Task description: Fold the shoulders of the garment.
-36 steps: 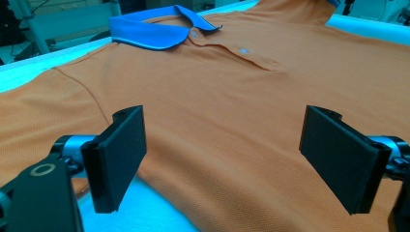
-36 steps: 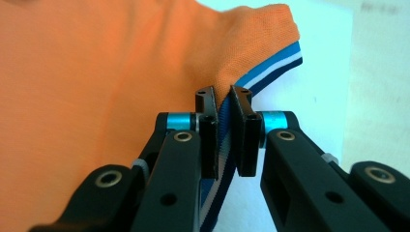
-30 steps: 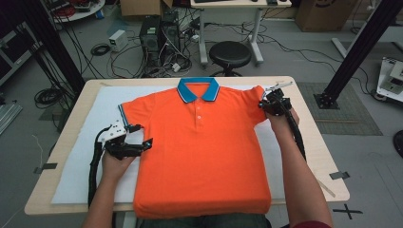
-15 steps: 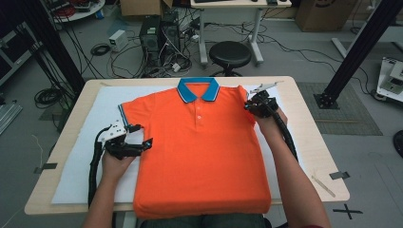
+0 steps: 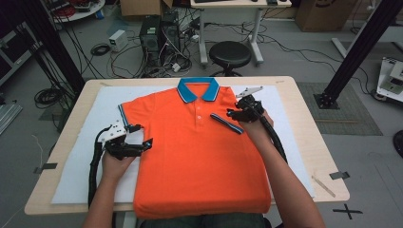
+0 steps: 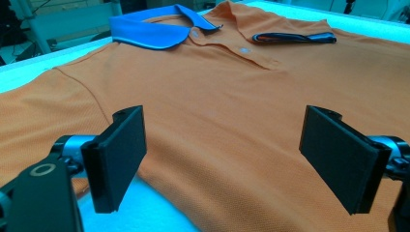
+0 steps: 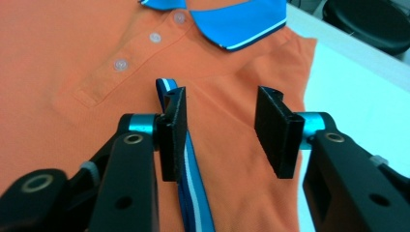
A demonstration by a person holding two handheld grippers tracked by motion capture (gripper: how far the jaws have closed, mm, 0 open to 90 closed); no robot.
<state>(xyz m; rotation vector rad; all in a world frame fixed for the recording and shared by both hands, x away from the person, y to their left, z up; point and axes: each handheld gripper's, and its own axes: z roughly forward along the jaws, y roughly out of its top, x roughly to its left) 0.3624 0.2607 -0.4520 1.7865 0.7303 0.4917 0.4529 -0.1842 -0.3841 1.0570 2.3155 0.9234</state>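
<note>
The polo shirt's [image 5: 199, 152] hem runs past the counter's [image 5: 304, 109] near edge, so I cannot see where it ends. My right forearm covers the shirt's right side, and the folded sleeve's cuff [image 7: 191, 193] is cut off below my right tongs [image 7: 225, 133].

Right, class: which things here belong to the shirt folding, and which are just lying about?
In the job: shirt, its folded sleeve, left gripper, right gripper, white mat.

Lying about: stool, computer tower, floor cables, cardboard box.
</note>
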